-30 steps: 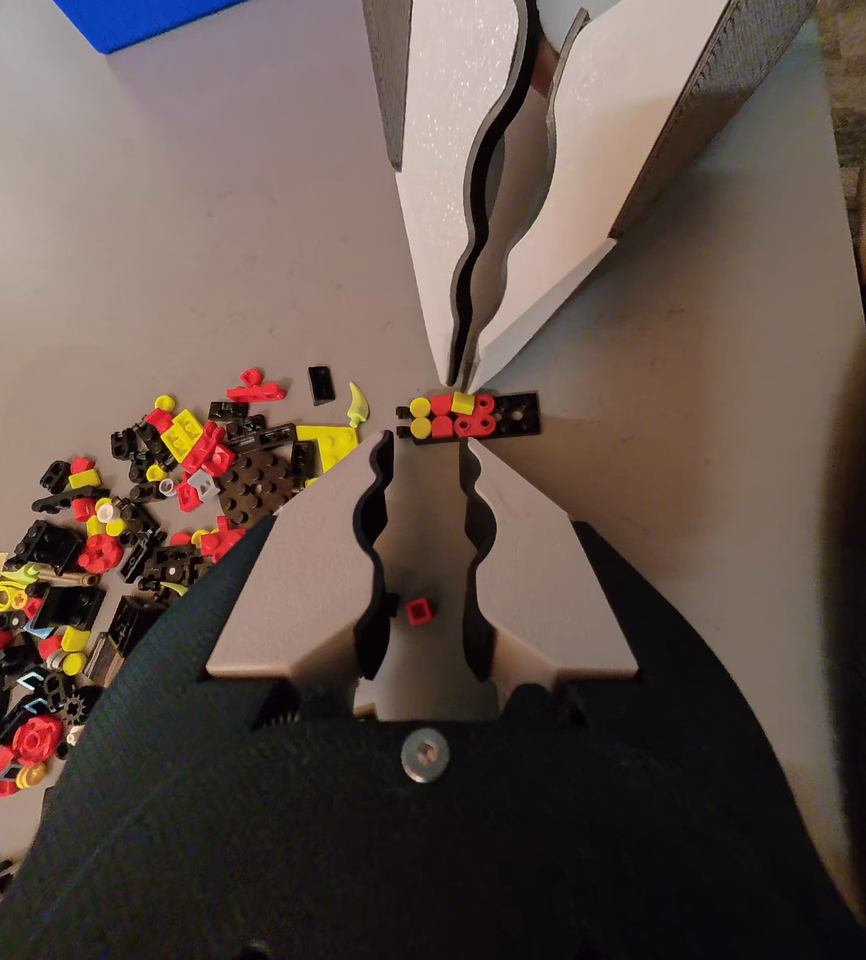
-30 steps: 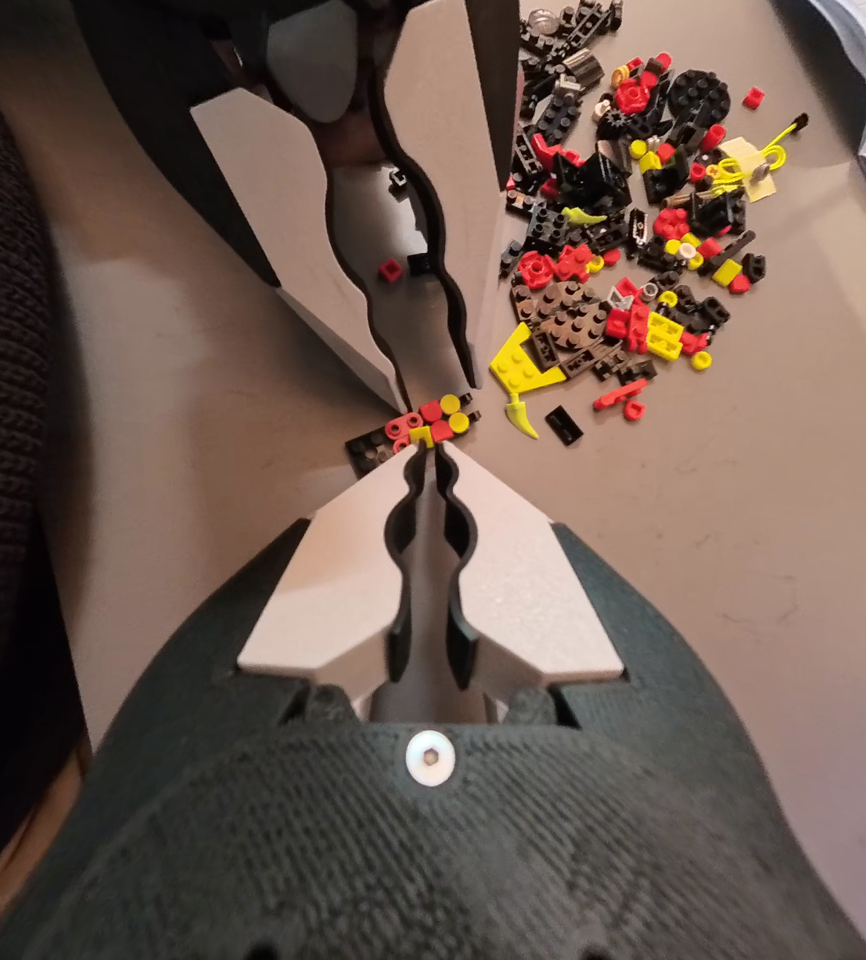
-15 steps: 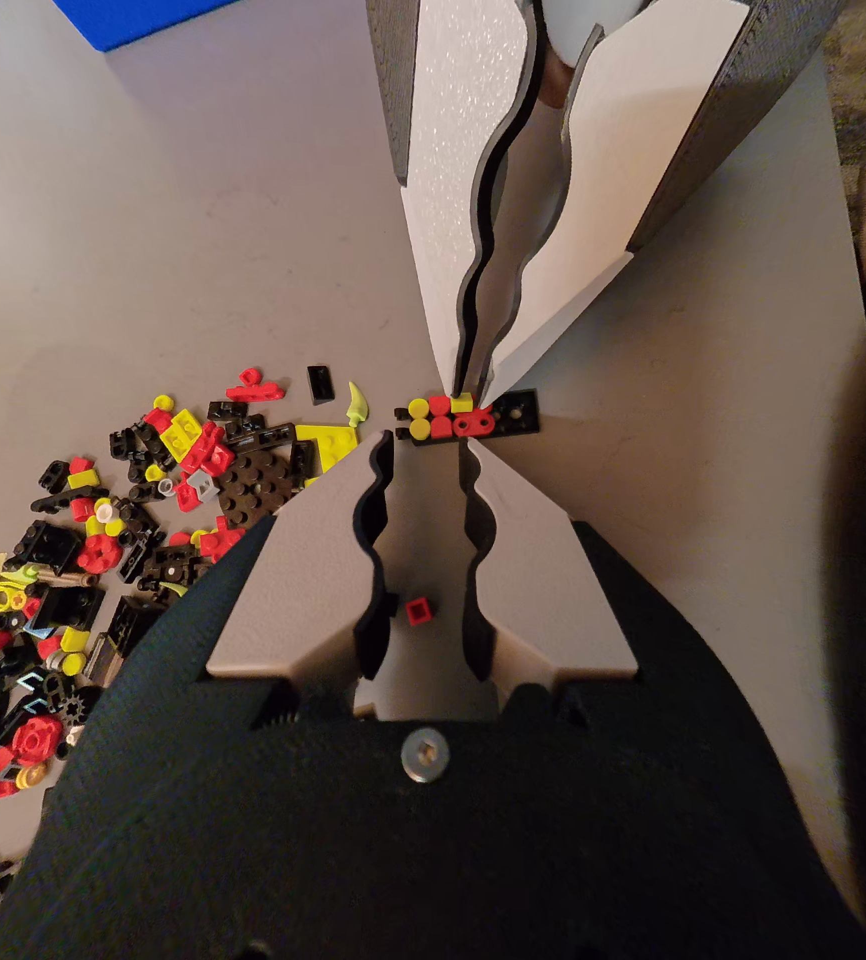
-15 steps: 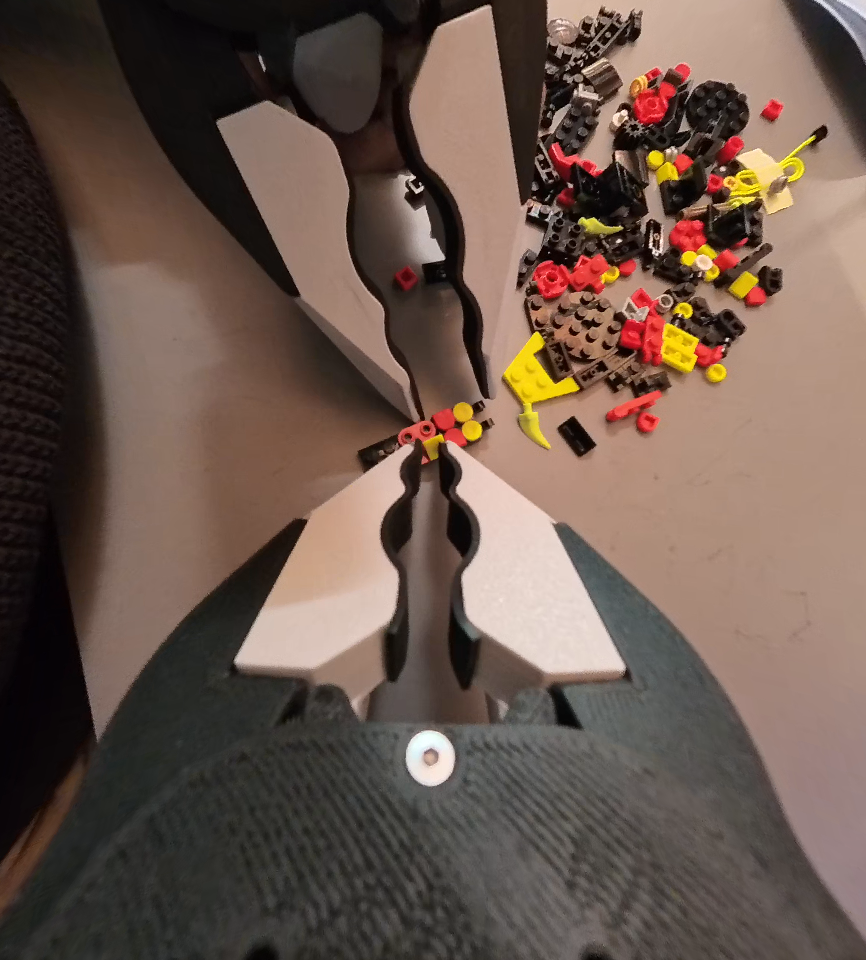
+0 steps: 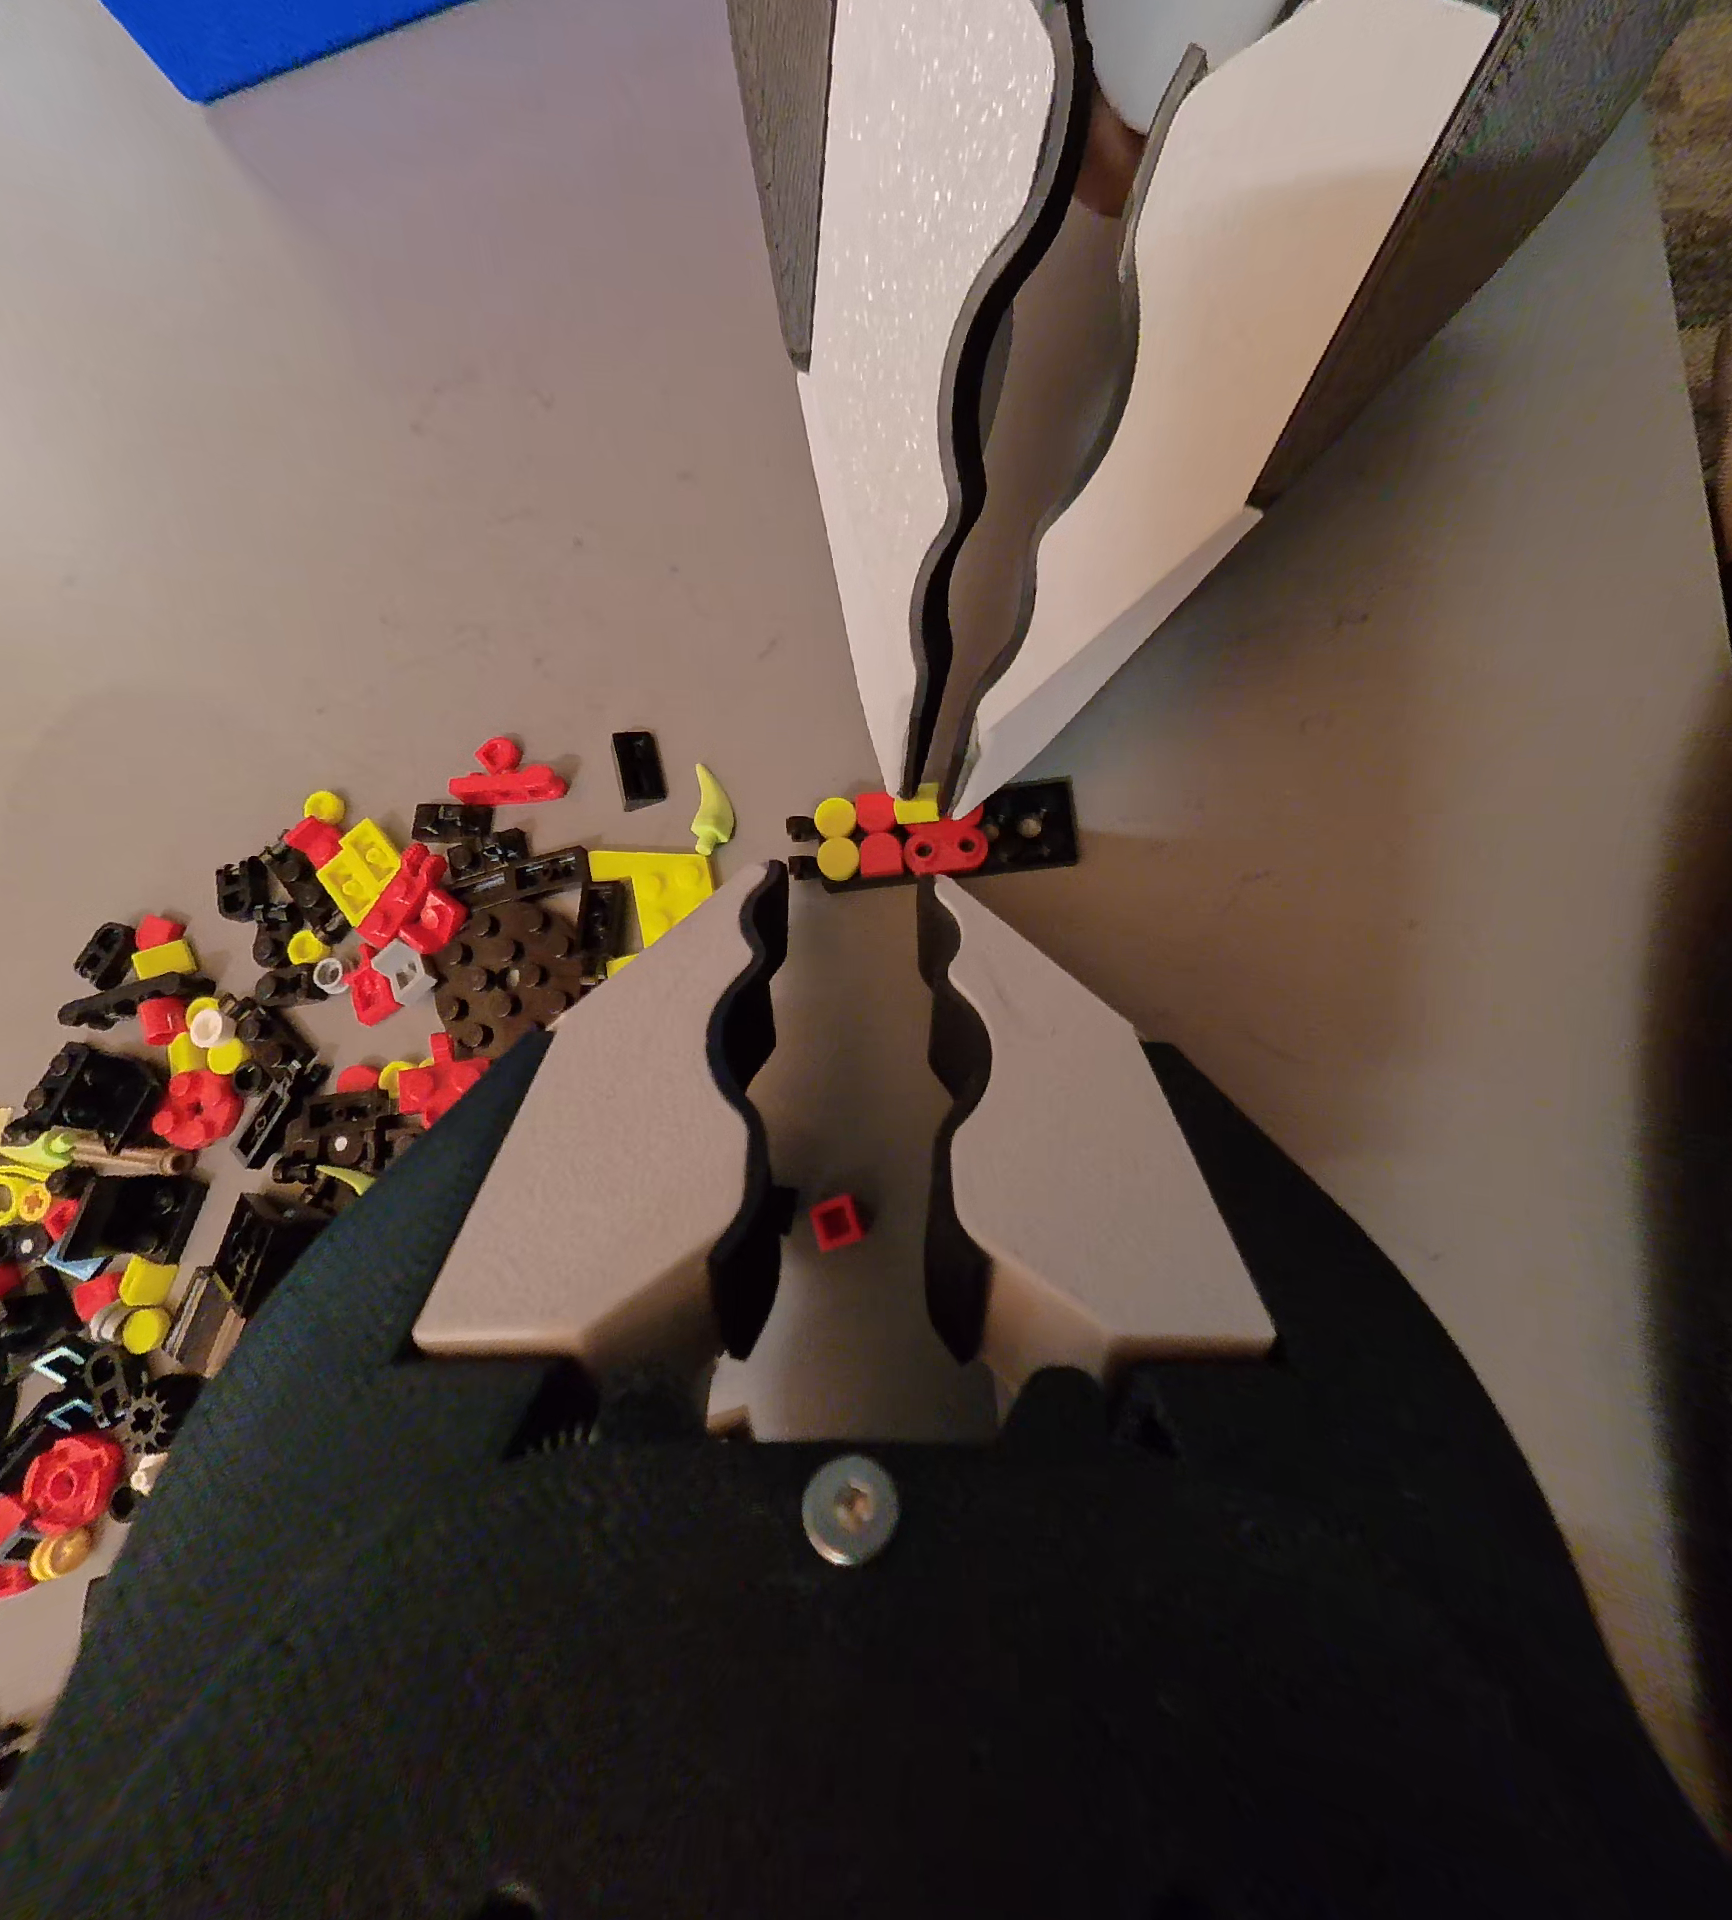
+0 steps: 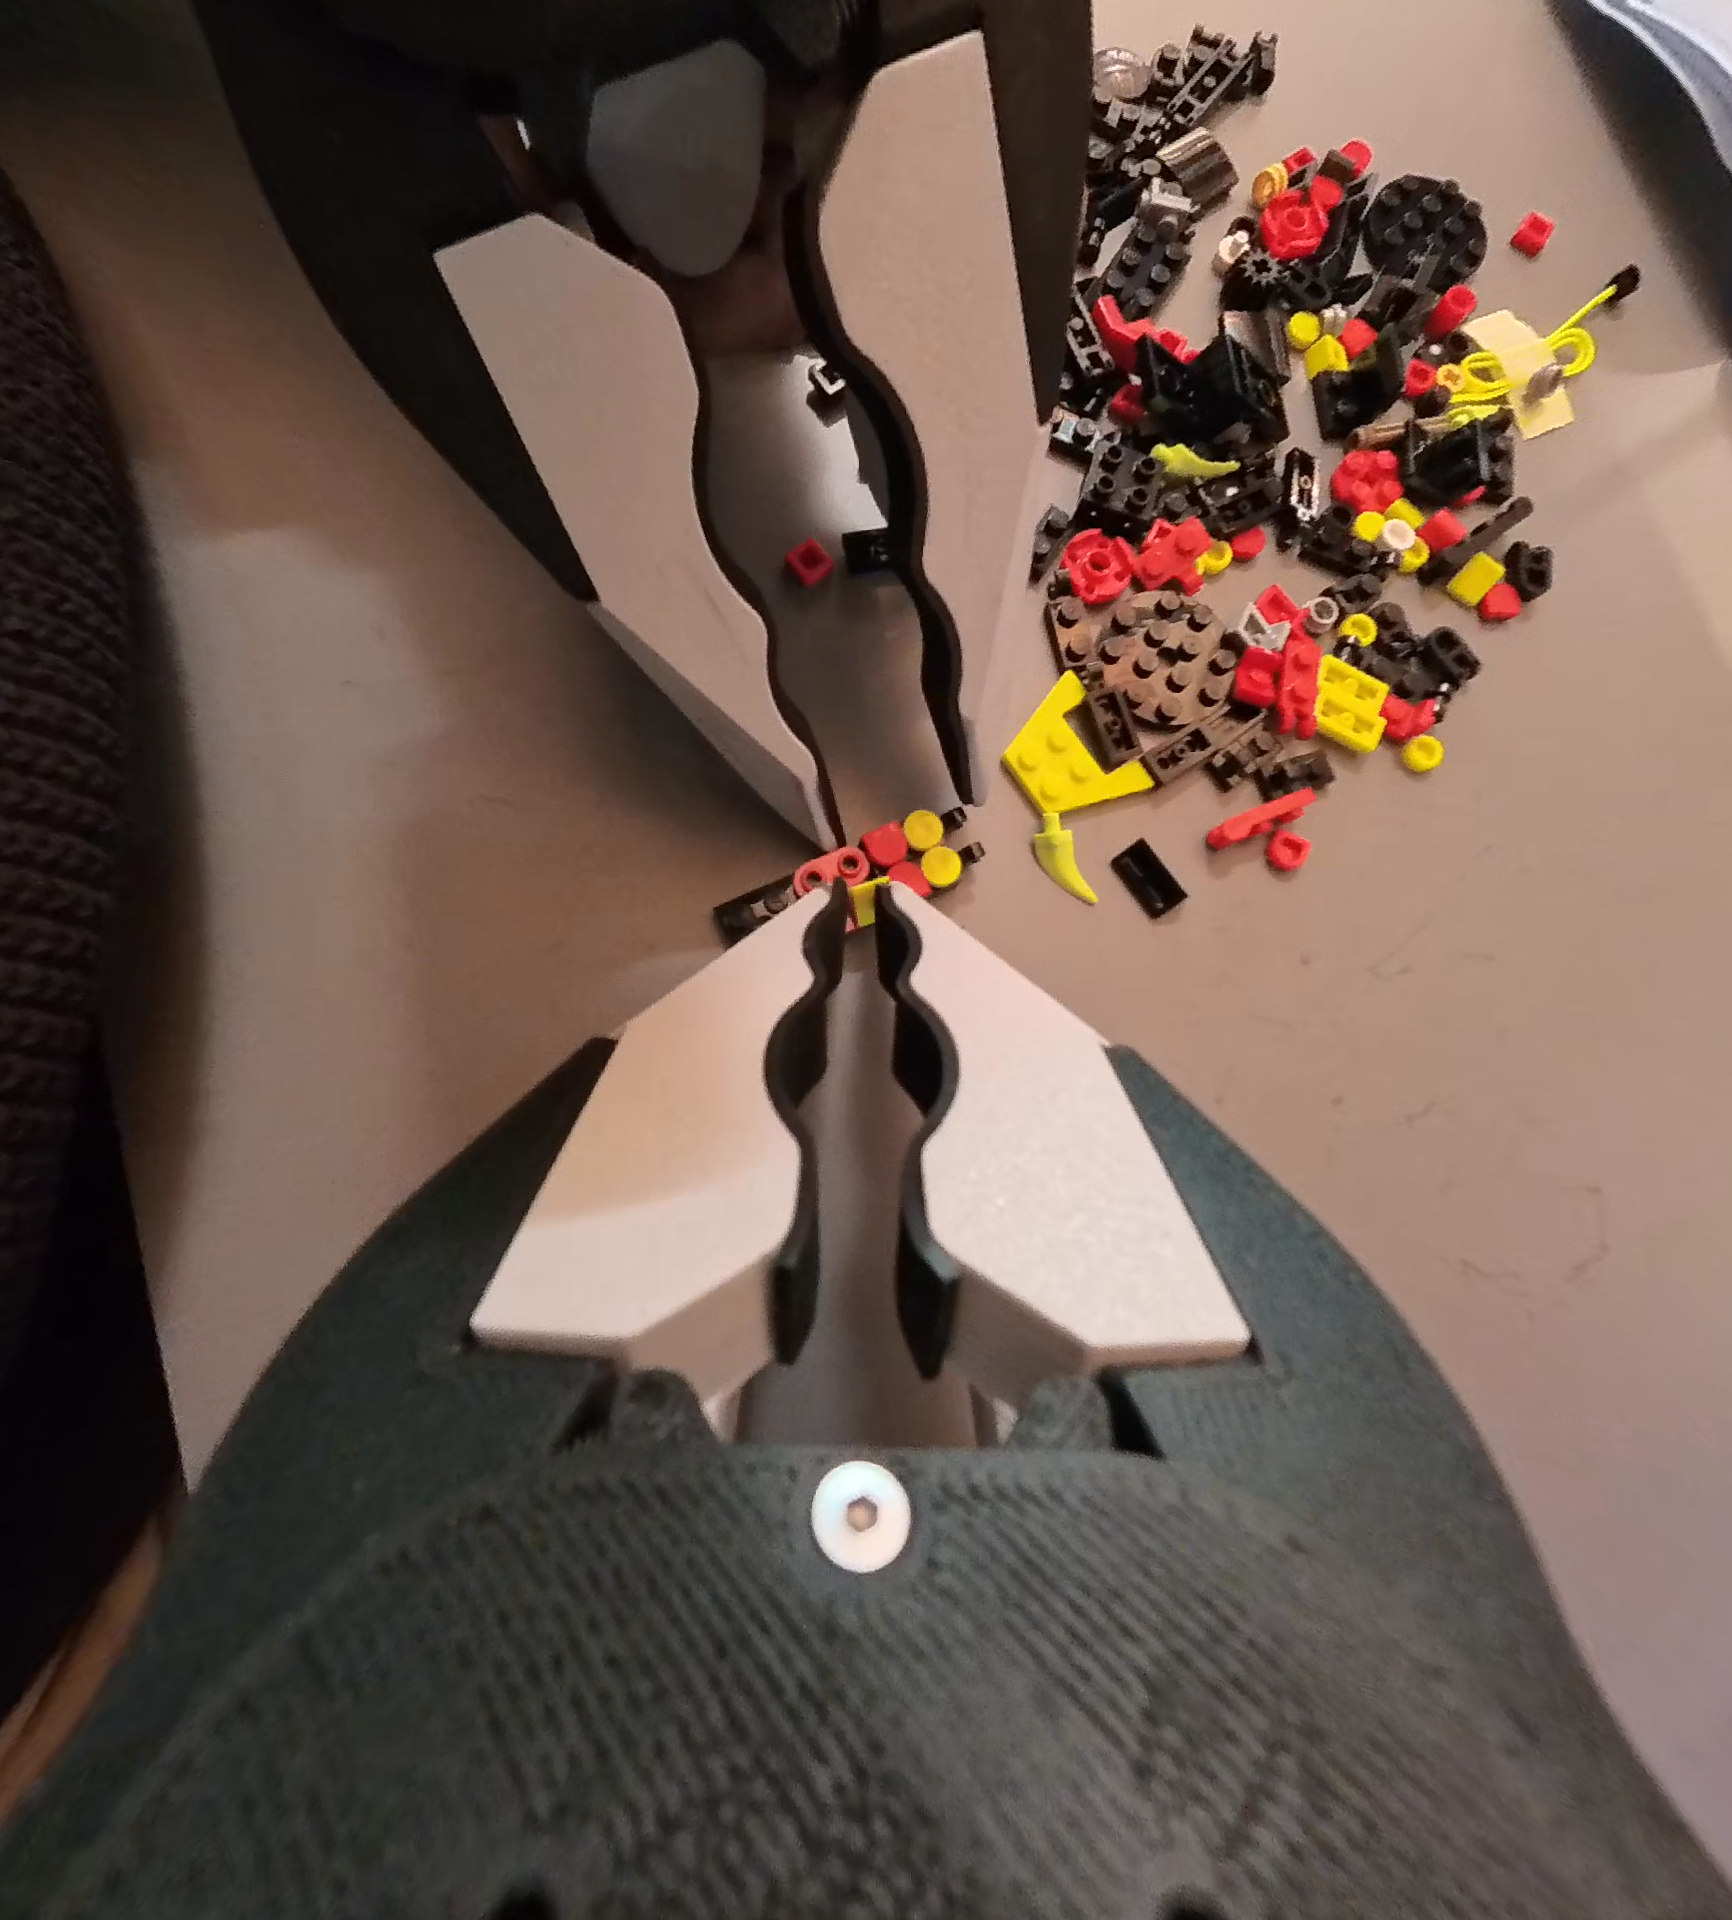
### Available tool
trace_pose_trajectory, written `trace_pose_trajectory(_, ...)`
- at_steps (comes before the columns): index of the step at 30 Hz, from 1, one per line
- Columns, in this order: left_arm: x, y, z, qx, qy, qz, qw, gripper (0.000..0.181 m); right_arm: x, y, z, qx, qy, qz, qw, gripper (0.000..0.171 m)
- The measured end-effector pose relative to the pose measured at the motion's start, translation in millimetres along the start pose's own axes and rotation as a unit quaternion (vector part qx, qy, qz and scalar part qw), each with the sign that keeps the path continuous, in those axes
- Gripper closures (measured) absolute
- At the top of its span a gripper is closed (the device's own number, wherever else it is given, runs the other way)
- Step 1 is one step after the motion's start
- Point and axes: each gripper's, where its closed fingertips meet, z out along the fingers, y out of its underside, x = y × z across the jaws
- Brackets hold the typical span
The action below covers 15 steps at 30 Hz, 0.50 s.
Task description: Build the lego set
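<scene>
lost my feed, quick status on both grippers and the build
Right gripper shut on small yellow piece, at the black plate assembly. Left gripper open, empty, just short of it. Loose red stud lies between left fingers.

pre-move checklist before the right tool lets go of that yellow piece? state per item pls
1. Right tool closed on the small yellow piece: ok.
2. Yellow piece pressed fully down onto the black plate assembly: cannot tell, the tips hide the joint.
3. Left tool bracing the assembly: not ok, it is open with its tips at the near edge, not gripping.
4. Assembly flat on the table: ok.
5. Stray red stud piece between the left tool's fingers, out of the way: ok, it lies loose behind the tips.
6. Loose parts pile apart from the assembly: ok.
</scene>
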Motion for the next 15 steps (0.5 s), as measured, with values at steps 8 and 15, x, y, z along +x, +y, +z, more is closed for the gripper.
trace_pose_trajectory(8, 0.2, 0.0, 0.3, -0.001, 0.001, 0.001, 1.000, 0.159, 0.5, 1.0, 0.6, -0.006, 0.004, -0.007, 1.000, 0.167)
trace_pose_trajectory(15, -1.4, 0.1, 0.7, -0.002, -0.001, -0.004, 1.000, 0.163, 0.9, 0.6, 1.0, -0.011, 0.010, -0.010, 1.000, 0.168)
